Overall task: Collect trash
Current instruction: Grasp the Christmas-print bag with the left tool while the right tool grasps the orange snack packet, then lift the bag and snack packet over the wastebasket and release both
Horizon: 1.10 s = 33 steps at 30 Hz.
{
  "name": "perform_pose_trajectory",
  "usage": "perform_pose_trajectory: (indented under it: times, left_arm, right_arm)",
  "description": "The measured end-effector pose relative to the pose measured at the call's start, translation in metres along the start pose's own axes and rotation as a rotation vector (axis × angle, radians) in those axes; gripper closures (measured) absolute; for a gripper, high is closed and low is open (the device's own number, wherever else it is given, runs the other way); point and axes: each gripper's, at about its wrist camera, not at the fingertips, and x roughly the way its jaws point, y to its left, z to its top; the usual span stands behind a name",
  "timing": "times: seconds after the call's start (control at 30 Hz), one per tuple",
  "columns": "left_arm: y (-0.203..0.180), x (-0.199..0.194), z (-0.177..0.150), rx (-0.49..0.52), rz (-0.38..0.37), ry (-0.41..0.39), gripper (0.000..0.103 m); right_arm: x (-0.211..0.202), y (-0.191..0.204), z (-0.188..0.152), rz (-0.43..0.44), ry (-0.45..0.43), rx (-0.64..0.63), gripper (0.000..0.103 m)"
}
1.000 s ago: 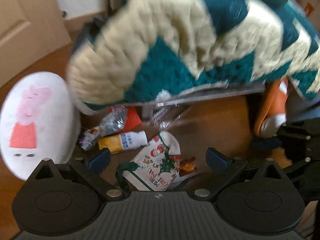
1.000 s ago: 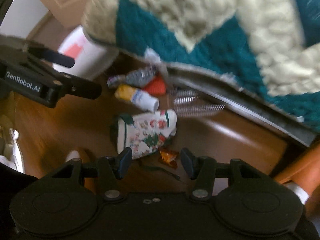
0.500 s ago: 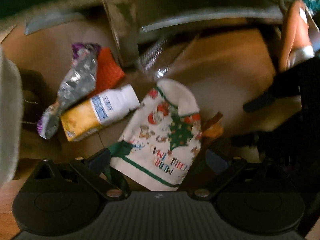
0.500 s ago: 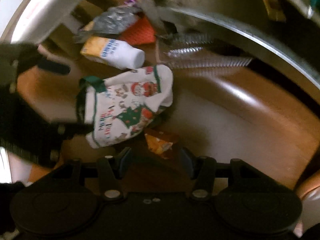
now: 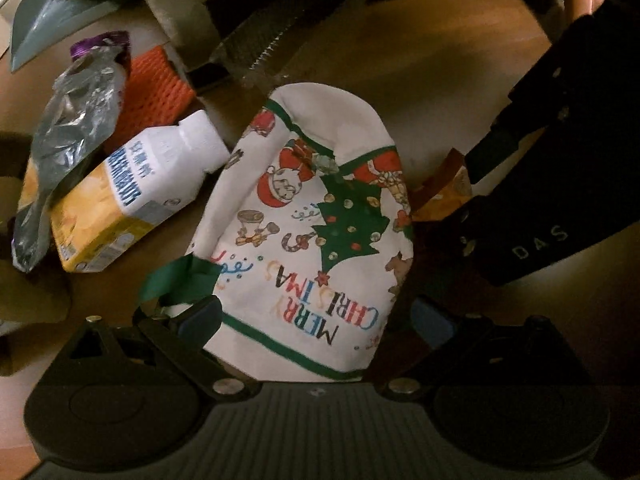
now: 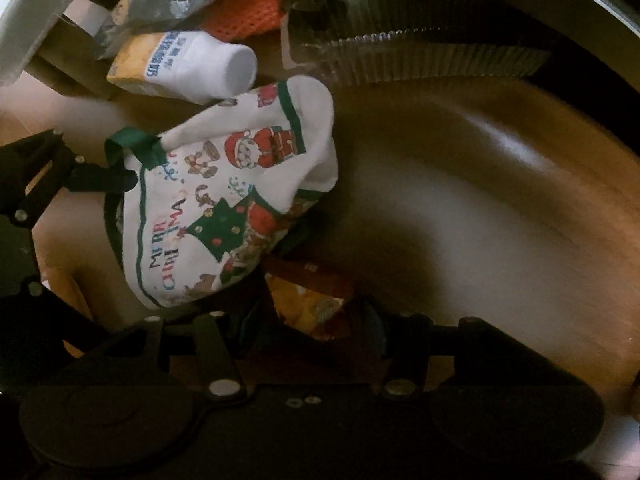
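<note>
A white "Merry Christmas" bag (image 5: 316, 224) with green trim lies on the wooden floor; it also shows in the right wrist view (image 6: 224, 196). My left gripper (image 5: 316, 316) is open, its fingers on either side of the bag's near end. An orange snack wrapper (image 6: 308, 304) lies beside the bag, also in the left wrist view (image 5: 444, 192). My right gripper (image 6: 312, 320) is open around that wrapper. A yellow-and-white bottle (image 5: 132, 196) and a crumpled silver wrapper (image 5: 76, 128) lie to the left.
An orange foam net (image 5: 156, 92) lies behind the bottle. A clear ribbed plastic tray (image 6: 400, 56) sits under a metal furniture frame (image 5: 180, 12). The right gripper's black body (image 5: 560, 160) is at the right in the left wrist view.
Both grippers have dropped under the furniture and closed in on the floor litter. The knitted blanket has left view. The bag and orange wrapper now sit between the fingers.
</note>
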Motion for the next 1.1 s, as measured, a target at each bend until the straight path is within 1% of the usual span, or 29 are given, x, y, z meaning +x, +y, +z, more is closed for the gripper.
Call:
perform_pose_trajectory:
  times: [0.03, 0.07, 0.1, 0.23, 0.27, 0.33, 0.37, 0.4, 0.47, 0.5, 0.53, 0.57, 0.6, 0.7, 0.8, 1.0, 1.1]
  left_arm:
    - [-0.001, 0.003, 0.001, 0.000, 0.000, 0.002, 0.002]
    - [-0.001, 0.007, 0.001, 0.000, 0.002, 0.002, 0.006]
    - [-0.002, 0.010, 0.002, 0.005, 0.006, 0.006, 0.013]
    - [-0.010, 0.021, 0.006, 0.043, 0.030, 0.020, 0.027]
    - [-0.013, 0.024, 0.008, 0.047, 0.030, 0.022, 0.035]
    - [-0.016, 0.024, 0.009, 0.051, 0.035, 0.015, 0.040]
    - [-0.017, 0.024, 0.009, 0.047, 0.032, 0.009, 0.046]
    - [-0.016, 0.024, 0.009, 0.044, 0.034, 0.004, 0.055]
    - [-0.015, 0.021, 0.011, 0.029, 0.026, -0.001, 0.065]
    - [-0.014, 0.020, 0.011, 0.018, 0.021, -0.001, 0.073]
    - [-0.011, 0.018, 0.012, 0.010, 0.023, -0.001, 0.076]
    - [-0.011, 0.016, 0.013, -0.001, 0.028, -0.001, 0.085]
    - [-0.008, 0.015, 0.014, -0.011, 0.025, 0.002, 0.090]
    - [-0.002, 0.004, 0.016, -0.045, 0.004, 0.006, 0.093]
    - [0.008, -0.017, 0.019, -0.074, -0.014, 0.013, 0.094]
    - [0.029, -0.073, 0.025, -0.124, -0.044, 0.010, 0.095]
    - [0.026, -0.111, 0.029, -0.100, -0.027, -0.016, 0.095]
  right_arm:
    - [0.000, -0.001, 0.000, -0.002, 0.000, 0.008, 0.053]
    - [0.002, -0.003, 0.000, -0.005, -0.001, 0.023, 0.053]
    - [0.003, -0.004, 0.000, -0.004, -0.004, 0.038, 0.053]
    - [0.002, -0.006, 0.000, -0.010, -0.021, 0.062, 0.053]
    - [0.004, -0.005, 0.000, -0.014, -0.021, 0.065, 0.053]
    - [0.005, -0.002, 0.000, -0.017, -0.029, 0.064, 0.055]
    - [0.004, -0.001, -0.001, -0.019, -0.032, 0.064, 0.058]
    - [0.003, 0.000, -0.001, -0.021, -0.036, 0.063, 0.063]
    - [-0.001, 0.002, -0.003, -0.031, -0.044, 0.058, 0.065]
    - [-0.003, 0.004, -0.004, -0.040, -0.046, 0.053, 0.066]
    - [-0.004, 0.007, -0.004, -0.055, -0.048, 0.046, 0.067]
    - [-0.007, 0.009, -0.004, -0.072, -0.048, 0.040, 0.068]
    - [-0.010, 0.011, -0.004, -0.084, -0.048, 0.038, 0.068]
    - [-0.025, 0.012, -0.008, -0.103, -0.059, 0.046, 0.069]
    - [-0.048, 0.012, -0.012, -0.118, -0.075, 0.069, 0.069]
    - [-0.117, 0.015, -0.020, -0.133, -0.149, 0.105, 0.069]
    - [-0.161, 0.016, -0.028, -0.125, -0.206, 0.104, 0.069]
